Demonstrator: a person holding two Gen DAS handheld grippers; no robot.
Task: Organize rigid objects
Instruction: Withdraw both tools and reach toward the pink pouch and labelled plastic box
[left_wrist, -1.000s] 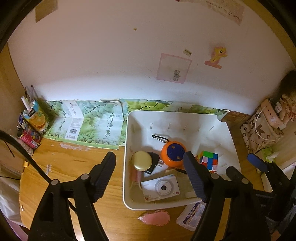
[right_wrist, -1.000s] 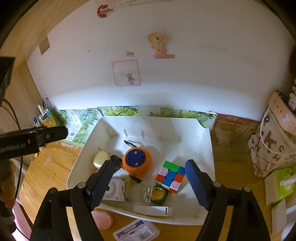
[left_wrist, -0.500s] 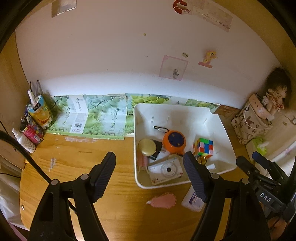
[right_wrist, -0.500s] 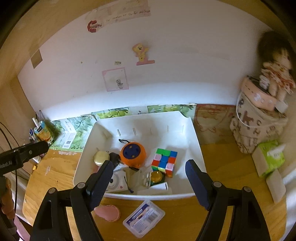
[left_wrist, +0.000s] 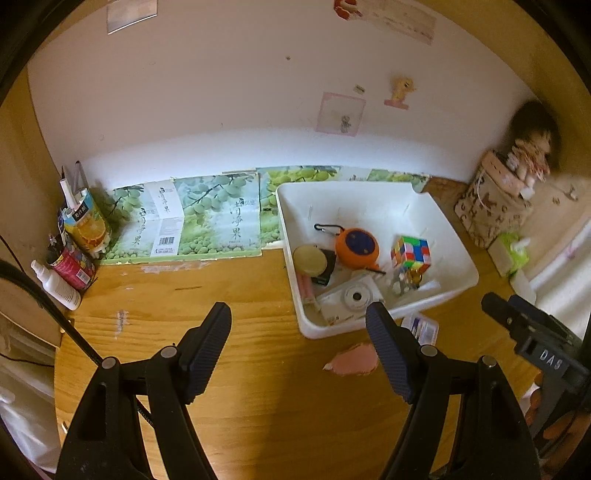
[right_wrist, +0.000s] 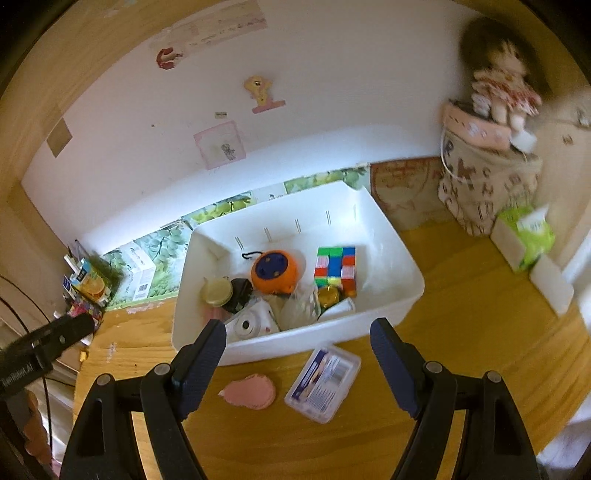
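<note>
A white bin (left_wrist: 454, 254) (right_wrist: 402, 258) stands on the wooden desk and holds an orange round gadget (left_wrist: 356, 248) (right_wrist: 275, 271), a colour cube (left_wrist: 410, 252) (right_wrist: 335, 266), a white camera (left_wrist: 351, 301) (right_wrist: 249, 323), a yellow-lidded jar (left_wrist: 309, 255) (right_wrist: 217, 290) and other small items. In front of the bin lie a pink flat piece (left_wrist: 352, 363) (right_wrist: 249, 391) and a clear plastic case (left_wrist: 421, 328) (right_wrist: 323, 382). My left gripper (left_wrist: 298, 315) is open, empty, above the bare desk left of the bin. My right gripper (right_wrist: 297, 330) is open, empty, over the bin's front edge and the case.
Juice cartons, a can and a spray bottle (left_wrist: 55, 282) crowd the desk's left corner. Flattened green boxes (left_wrist: 192, 218) line the wall. At the right stand a patterned bag (right_wrist: 487, 188) with a doll (right_wrist: 498, 88) on top, and a tissue pack (right_wrist: 524, 236).
Both grippers have pulled back from the bin, so it looks smaller and farther. The right view has rolled. The pink piece and plastic case have come fully into view. Jaws unchanged.
</note>
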